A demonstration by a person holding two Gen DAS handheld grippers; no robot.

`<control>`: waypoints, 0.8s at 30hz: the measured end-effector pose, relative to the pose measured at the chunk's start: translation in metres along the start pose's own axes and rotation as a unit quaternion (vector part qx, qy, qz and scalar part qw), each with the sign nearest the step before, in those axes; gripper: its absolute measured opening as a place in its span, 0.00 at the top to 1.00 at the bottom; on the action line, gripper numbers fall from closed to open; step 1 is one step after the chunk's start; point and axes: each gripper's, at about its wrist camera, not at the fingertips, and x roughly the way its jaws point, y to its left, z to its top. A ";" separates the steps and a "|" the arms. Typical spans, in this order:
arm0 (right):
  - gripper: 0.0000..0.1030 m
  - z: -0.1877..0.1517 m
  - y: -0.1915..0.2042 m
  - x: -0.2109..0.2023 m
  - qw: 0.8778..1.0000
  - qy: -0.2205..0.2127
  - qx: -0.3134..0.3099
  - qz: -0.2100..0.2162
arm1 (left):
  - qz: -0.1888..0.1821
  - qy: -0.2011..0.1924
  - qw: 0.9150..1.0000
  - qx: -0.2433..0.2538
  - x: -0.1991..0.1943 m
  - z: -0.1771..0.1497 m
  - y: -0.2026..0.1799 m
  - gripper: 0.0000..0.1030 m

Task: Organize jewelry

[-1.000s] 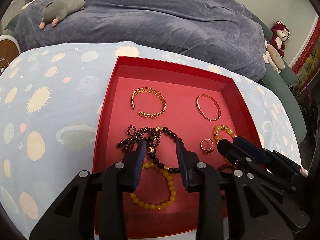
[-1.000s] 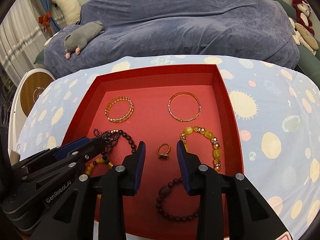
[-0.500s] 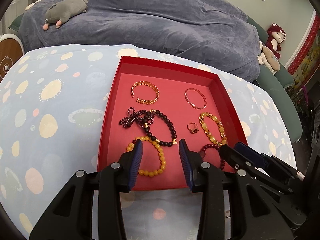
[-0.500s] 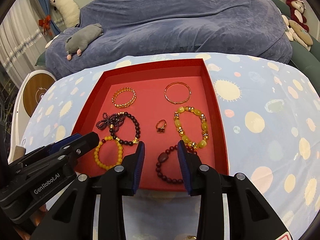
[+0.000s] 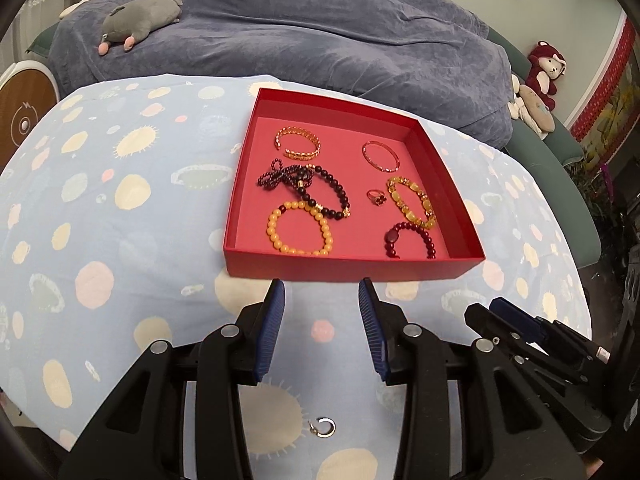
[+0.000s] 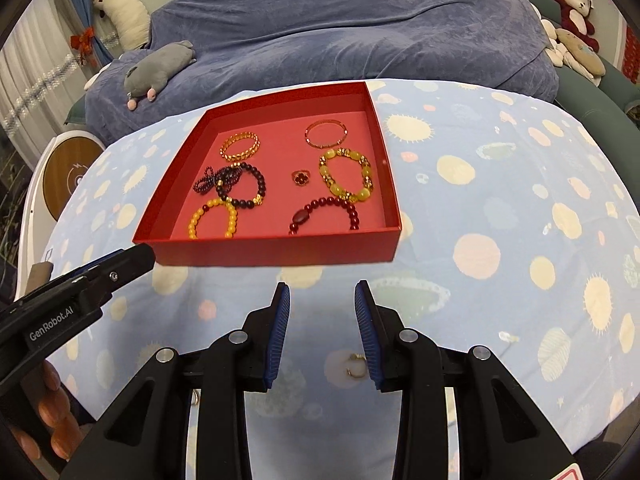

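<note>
The left wrist view shows the left hand-held gripper [image 5: 322,300] with its blue pads partly apart and nothing between them; its jaws have just been opening a little. It hangs over the counter [image 5: 120,240], which is covered in a pale blue spotted cloth. At twelve o'clock from the pads sits the shallow red cardboard tray [image 5: 352,268], its near wall just beyond the fingertips. Inside lie a yellow bead bracelet [image 5: 300,232] at the near left, a dark bead strand with a bow-like loop [image 5: 304,188] behind it, a gold open cuff [image 5: 298,144] at the far left, a thin red-gold bangle [image 5: 380,156] at the far right, a small red-stone ring [image 5: 376,197] near the middle, an amber and gold bead bracelet [image 5: 412,202], and a dark red bead bracelet [image 5: 408,238] at the near right. Loose on the cloth at six o'clock lies a small silver hoop earring [image 5: 325,427], likely the next piece to gather.

In the right wrist view, the right hand-held gripper [image 6: 322,300] also stands partly apart and empty, the tray at twelve o'clock. A small gold hoop earring [image 6: 356,366] lies on the cloth, just beside the right pad.

Both hoops look very light, rigid and slippery, and prone to skating on the soft cloth. A pinch across the hoop's band, pads lowered nearly flat, seems the safest hold.
</note>
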 end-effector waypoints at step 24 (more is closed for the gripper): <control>0.67 -0.083 -0.011 -0.022 0.999 0.035 -0.004 -0.015 | 0.025 0.047 0.998 0.026 -0.013 -0.094 -0.001 0.53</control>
